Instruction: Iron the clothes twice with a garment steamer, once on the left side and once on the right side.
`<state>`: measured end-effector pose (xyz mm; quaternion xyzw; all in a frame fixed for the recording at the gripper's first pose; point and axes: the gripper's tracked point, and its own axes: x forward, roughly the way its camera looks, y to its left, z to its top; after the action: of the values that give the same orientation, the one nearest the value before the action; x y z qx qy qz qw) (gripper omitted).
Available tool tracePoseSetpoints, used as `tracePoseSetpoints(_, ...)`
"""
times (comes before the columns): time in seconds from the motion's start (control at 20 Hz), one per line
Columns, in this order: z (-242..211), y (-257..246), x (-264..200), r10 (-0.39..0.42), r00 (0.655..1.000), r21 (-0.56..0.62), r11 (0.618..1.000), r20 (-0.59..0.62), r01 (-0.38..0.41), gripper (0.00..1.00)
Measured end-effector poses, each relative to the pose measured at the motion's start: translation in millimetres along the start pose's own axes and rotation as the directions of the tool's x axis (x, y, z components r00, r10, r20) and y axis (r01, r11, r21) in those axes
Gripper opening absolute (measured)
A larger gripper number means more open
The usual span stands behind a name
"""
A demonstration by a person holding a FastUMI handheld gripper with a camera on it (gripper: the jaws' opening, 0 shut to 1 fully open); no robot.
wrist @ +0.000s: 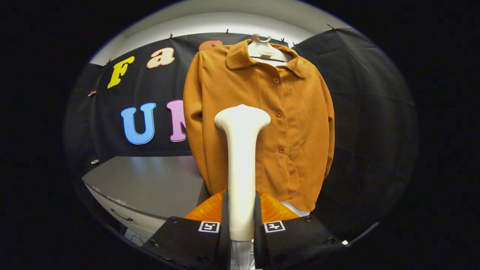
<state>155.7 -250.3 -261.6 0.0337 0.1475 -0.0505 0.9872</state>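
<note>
An orange-brown buttoned shirt (292, 112) hangs on a white hanger (264, 50) against the booth's black wall. My gripper (240, 221) is shut on the handle of a white garment steamer (242, 157), both fingers pressing its sides. The steamer stands upright between the fingers, its wide head (242, 117) in front of the shirt's left half at mid height. I cannot tell whether the head touches the cloth. The shirt's lower left part is hidden behind the steamer.
A grey cabinet (150, 187) with a drawer handle stands to the left of the shirt, below the wall. Black cloth wall rises to the right of the shirt.
</note>
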Motion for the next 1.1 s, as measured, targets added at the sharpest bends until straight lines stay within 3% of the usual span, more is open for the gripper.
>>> tracePoseSetpoints(0.7,-131.9,-21.1,-14.1,-0.067,0.961,-0.013,0.998,-0.268,0.065,0.28)
tracePoseSetpoints(1.1,-172.9,-22.9,-67.6,-0.027,0.932,0.003,1.0,-0.362,0.03,0.28)
